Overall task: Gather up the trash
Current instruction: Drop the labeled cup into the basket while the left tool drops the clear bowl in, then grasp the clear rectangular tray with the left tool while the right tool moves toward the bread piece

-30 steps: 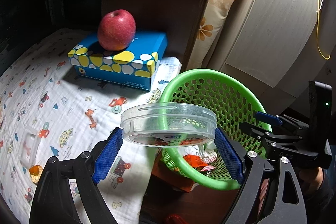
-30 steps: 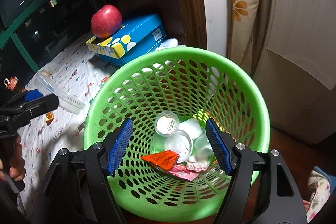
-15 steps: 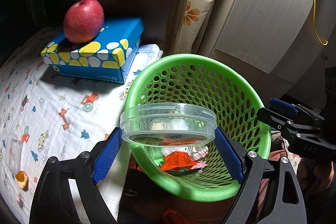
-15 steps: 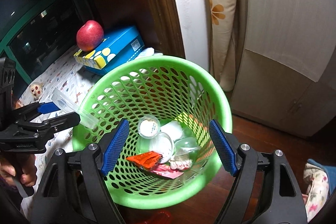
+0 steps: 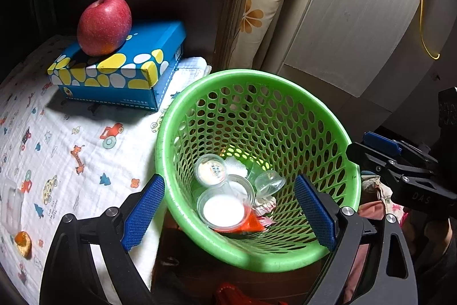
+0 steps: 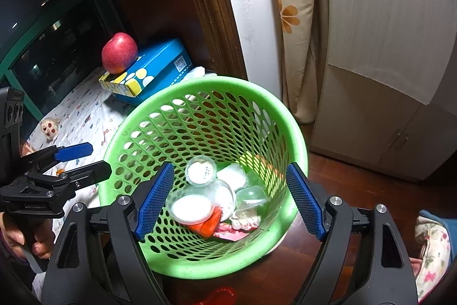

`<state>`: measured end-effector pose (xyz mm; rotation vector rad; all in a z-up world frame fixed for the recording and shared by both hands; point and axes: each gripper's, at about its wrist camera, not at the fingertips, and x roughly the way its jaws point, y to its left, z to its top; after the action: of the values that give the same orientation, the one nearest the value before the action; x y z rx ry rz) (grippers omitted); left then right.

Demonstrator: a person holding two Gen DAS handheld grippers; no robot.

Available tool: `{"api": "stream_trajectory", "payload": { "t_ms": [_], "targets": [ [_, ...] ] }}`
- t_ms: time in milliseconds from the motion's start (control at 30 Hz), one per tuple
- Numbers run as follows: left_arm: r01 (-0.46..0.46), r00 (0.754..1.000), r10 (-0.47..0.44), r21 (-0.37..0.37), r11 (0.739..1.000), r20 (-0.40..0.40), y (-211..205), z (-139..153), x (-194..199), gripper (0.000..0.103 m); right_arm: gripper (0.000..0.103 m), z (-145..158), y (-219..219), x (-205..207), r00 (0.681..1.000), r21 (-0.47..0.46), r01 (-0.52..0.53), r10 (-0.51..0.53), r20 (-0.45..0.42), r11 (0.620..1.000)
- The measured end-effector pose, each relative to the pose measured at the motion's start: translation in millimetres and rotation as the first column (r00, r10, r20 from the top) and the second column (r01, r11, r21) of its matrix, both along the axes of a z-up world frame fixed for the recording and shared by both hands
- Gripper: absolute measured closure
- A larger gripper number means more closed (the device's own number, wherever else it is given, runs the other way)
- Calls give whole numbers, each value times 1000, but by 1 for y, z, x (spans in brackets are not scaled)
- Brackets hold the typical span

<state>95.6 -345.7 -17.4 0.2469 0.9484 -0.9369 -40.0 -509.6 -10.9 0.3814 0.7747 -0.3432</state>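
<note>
A green perforated basket [image 5: 328, 130] stands on the floor beside the bed and also shows in the right wrist view [image 6: 257, 102]. Inside it lie a clear round plastic lid [image 5: 224, 211], small plastic cups [image 5: 212, 170], white tissue and an orange wrapper [image 5: 251, 223]; the lid shows in the right wrist view too [image 6: 190, 208]. My left gripper [image 5: 228, 212] is open and empty above the basket's near rim. My right gripper [image 6: 228, 202] is open and empty above the basket. An orange peel scrap [image 5: 23, 243] and a clear plastic piece [image 5: 11, 205] lie on the bed sheet.
A red apple [image 5: 104, 25] sits on a blue spotted tissue box [image 5: 125, 67] on the cartoon-print sheet [image 5: 71, 145]. A wooden post, a flowered pillow [image 5: 262, 5] and a grey cabinet [image 5: 357, 13] stand behind the basket. A small doll [image 6: 49, 127] lies on the bed.
My left gripper opened and the clear round lid it held dropped into the basket. Both grippers shifted so the basket sits more central in view.
</note>
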Motion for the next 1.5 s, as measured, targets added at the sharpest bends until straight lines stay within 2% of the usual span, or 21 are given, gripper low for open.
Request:
{"api": "stream_trajectory", "payload": {
  "t_ms": [267,467,667,833,1067,1167,1267,1433,1500],
  "targets": [
    [-89,996,89,-5,996,8,48,4,14,14,21,6,20,12,999,-2,-50,50,16,999],
    [-201,979,201,11,980,38,101,4,32,14,21,8,45,30,994,-3,-108,109,16,994],
    [-323,946,322,22,946,47,160,-1,56,14,21,9,75,54,984,-7,-176,176,14,984],
    [-421,906,420,28,906,46,209,-6,79,14,21,8,103,76,972,-7,-236,236,10,972],
    [-498,867,493,69,865,75,251,-18,123,14,21,11,133,98,956,-2,-294,294,7,956],
    [-499,866,494,93,862,75,261,-26,143,14,21,8,144,107,949,0,-316,316,-3,949],
    [-479,878,472,114,870,79,263,-35,159,14,21,5,153,115,942,3,-336,336,-17,942],
    [-404,915,397,156,902,72,256,-52,178,14,21,1,164,127,933,6,-357,357,-35,934],
    [-387,922,379,177,905,75,254,-58,185,14,21,-1,168,131,931,9,-363,363,-41,932]
  ]
}}
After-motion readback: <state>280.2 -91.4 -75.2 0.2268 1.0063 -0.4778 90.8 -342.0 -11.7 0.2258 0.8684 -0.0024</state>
